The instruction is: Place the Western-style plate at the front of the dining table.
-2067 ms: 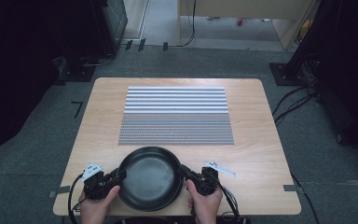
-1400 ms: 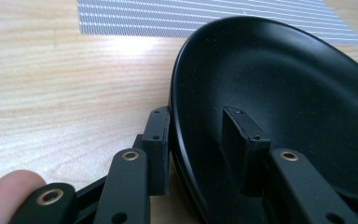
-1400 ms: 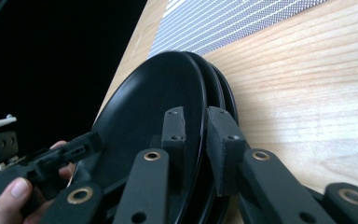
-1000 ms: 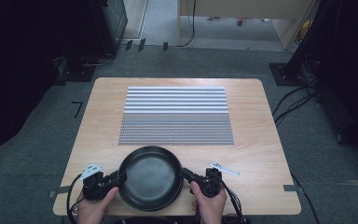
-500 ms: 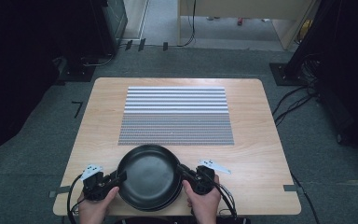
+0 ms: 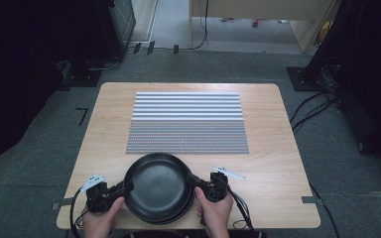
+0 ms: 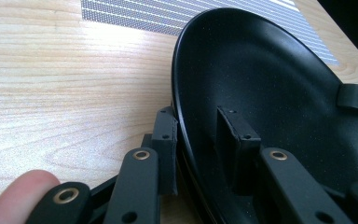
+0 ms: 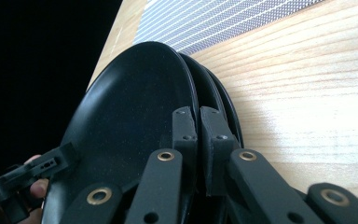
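High view: top black plate (image 6: pixel 156 185) tilts rightward.

Both hands enter the high view from 6 o'clock, forearms close together. The left hand (image 6: pixel 99 223) wraps its left gripper (image 6: pixel 124 187), which points toward 2 o'clock; its jaws have just been closing and now pinch, one pad inside and one outside a rim. The right hand (image 6: pixel 213 213) holds the right gripper (image 6: pixel 191 179) pointing toward 10 o'clock, its jaws just closed and clamped nearly together.
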A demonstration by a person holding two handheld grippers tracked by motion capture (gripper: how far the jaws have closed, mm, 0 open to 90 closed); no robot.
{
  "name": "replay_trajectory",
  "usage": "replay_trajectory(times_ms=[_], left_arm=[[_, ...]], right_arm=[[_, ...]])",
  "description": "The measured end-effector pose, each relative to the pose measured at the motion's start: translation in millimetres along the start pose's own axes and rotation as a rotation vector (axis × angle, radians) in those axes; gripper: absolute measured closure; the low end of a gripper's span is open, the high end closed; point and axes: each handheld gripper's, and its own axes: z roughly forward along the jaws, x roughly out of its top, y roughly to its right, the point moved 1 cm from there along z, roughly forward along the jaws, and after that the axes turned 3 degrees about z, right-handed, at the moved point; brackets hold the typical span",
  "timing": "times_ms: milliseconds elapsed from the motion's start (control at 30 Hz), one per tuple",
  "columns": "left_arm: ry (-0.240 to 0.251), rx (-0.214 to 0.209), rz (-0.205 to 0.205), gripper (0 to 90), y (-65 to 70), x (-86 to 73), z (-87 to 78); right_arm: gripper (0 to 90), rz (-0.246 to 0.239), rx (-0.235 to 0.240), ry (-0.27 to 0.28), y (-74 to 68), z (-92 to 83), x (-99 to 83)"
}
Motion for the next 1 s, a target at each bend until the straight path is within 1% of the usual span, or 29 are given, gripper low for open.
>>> replay_trajectory(times_ms=[33, 67, 200, 267, 300, 400, 500, 533, 600, 633, 700, 833, 867, 900, 933, 967, 1000], left_arm=[[-0.001, -0.009, -0.003, 70.9, -1.3, 0.1, -0.3], [-0.001, -0.009, -0.003, 71.1, -1.3, 0.1, -0.3], [0.008, -0.027, -0.013, 72.0, -3.9, 0.1, -1.2], [0.018, -0.029, -0.018, 72.8, -4.4, 0.6, -2.5], [0.025, -0.033, -0.024, 73.8, -5.2, 1.1, -3.5], [0.031, -0.036, -0.036, 74.4, -6.4, 1.9, -4.7], [0.039, -0.032, -0.033, 75.0, -5.2, 3.2, -5.9], [0.045, -0.030, -0.031, 75.0, -4.5, 4.1, -6.7], [0.065, -0.037, -0.038, 76.1, -3.4, 5.9, -8.8], [0.076, -0.040, -0.043, 76.1, -2.5, 6.9, -10.2], [0.101, -0.041, -0.051, 77.0, 0.3, 10.4, -12.8], [0.112, -0.039, -0.056, 77.3, 3.2, 16.0, -13.8], [0.112, -0.040, -0.054, 77.4, 3.7, 17.3, -14.2], [0.120, -0.040, -0.060, 77.3, 5.4, 21.2, -14.0], [0.120, -0.040, -0.060, 77.4, 5.4, 21.2, -14.0], [0.121, -0.041, -0.067, 77.4, 6.2, 26.0, -12.8], [0.121, -0.041, -0.067, 77.5, 6.2, 26.0, -12.8]], right_arm=[[86.2, 0.014, 0.004, 0.013, 0.6, 0.1, -1.3], [86.2, 0.014, 0.004, 0.013, 0.6, 0.1, -1.3], [86.3, 0.047, 0.035, 0.027, 3.3, 0.2, -1.8], [86.4, 0.049, 0.045, 0.029, 3.0, -0.2, -1.3], [86.4, 0.042, 0.059, 0.031, 2.1, -0.7, -0.7], [86.5, 0.036, 0.061, 0.030, 1.0, -0.6, -1.1], [86.5, 0.038, 0.062, 0.025, 1.4, -0.1, -1.1], [86.6, 0.039, 0.064, 0.024, 1.6, -0.2, -1.0], [86.5, 0.048, 0.080, 0.025, 1.0, -1.6, 0.6], [86.5, 0.048, 0.080, 0.025, 1.0, -1.6, 0.6], [86.6, 0.050, 0.097, 0.025, -0.9, -3.5, 4.4], [86.6, 0.042, 0.097, 0.024, -3.9, -4.6, 9.4], [86.6, 0.038, 0.096, 0.023, -5.0, -5.0, 12.0], [86.6, 0.034, 0.099, 0.024, -7.0, -5.9, 16.3], [86.6, 0.031, 0.099, 0.026, -8.3, -6.3, 19.1], [86.6, 0.030, 0.097, 0.024, -9.9, -6.8, 21.9], [86.6, 0.030, 0.097, 0.024, -9.9, -6.8, 21.9]])
